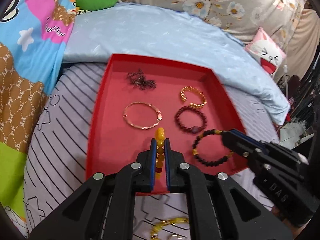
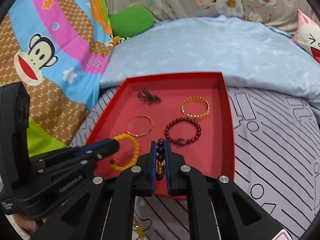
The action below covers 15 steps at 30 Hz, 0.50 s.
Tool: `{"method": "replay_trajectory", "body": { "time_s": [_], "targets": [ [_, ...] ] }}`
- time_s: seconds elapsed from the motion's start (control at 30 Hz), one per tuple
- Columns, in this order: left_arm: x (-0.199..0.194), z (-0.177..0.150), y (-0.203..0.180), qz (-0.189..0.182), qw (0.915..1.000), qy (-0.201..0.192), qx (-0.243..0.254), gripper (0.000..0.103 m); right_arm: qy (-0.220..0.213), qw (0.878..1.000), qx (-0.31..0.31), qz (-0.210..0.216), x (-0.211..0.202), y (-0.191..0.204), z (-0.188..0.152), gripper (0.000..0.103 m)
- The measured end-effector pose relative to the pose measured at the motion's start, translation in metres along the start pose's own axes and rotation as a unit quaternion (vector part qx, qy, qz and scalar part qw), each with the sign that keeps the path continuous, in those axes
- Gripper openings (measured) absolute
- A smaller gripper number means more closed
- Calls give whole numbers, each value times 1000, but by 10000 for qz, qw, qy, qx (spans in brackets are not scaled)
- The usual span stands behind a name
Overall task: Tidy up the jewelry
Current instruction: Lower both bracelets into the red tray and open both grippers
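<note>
Nearest the left wrist camera, the left claw (image 1: 160, 140) is closed on the yellow bead bracelet (image 1: 160, 150), whose beads run in a line between the two fingers. The right claw (image 2: 160, 142) is likewise closed on the dark bead bracelet (image 2: 160, 152), gripping it at its gold spacer beads. Both bracelets are held over the near end of the red tray (image 1: 94, 120), which rests on the striped bed sheet (image 1: 60, 140).

Ahead of the left claw lies the thin rose-gold bangle (image 1: 142, 116). Ahead of the right claw lies the dark red bead bracelet (image 2: 183, 131), with the gold link bracelet (image 2: 196, 107) beyond it. At the far end of the tray sits a dark tangled chain (image 1: 141, 80). Below the left claw, on the sheet outside the tray, a gold chain piece (image 1: 168, 226) appears to remain, though blur prevents firm identification.

Step in hand, as judged: setting down both held bracelets in the tray. Recommended procedure:
- Lower each claw until the loop lies flat on the tray floor before releasing.
- Keep each loop on bare floor, apart from the bangle and the dark red bracelet.
- Open the jaws fully, then lift straight up so the beads do not snag.
</note>
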<state>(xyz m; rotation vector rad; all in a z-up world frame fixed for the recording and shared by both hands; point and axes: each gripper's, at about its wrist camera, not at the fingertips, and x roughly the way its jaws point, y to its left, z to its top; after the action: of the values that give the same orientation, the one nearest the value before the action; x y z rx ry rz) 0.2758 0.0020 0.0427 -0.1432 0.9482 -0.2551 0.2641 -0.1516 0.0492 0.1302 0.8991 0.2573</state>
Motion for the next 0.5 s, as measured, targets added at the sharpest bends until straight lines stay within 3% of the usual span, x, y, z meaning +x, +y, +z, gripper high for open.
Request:
{"method": "replay_trajectory", "body": {
  "time_s": [0.3, 0.4, 0.47, 0.5],
  "targets": [
    [15, -5, 9, 566, 9982, 34, 190, 8, 41, 9989, -233, -392, 15, -4, -5, 10],
    [17, -5, 13, 652, 9978, 40, 130, 15, -25, 9981, -321, -530, 15, -2, -7, 22],
    [17, -5, 14, 672, 9977, 13, 92, 24, -88, 9980, -312, -544, 12, -2, -7, 36],
    [16, -5, 15, 667, 9977, -1, 83, 24, -116, 9979, -304, -552, 11, -2, -7, 37]
  ]
}}
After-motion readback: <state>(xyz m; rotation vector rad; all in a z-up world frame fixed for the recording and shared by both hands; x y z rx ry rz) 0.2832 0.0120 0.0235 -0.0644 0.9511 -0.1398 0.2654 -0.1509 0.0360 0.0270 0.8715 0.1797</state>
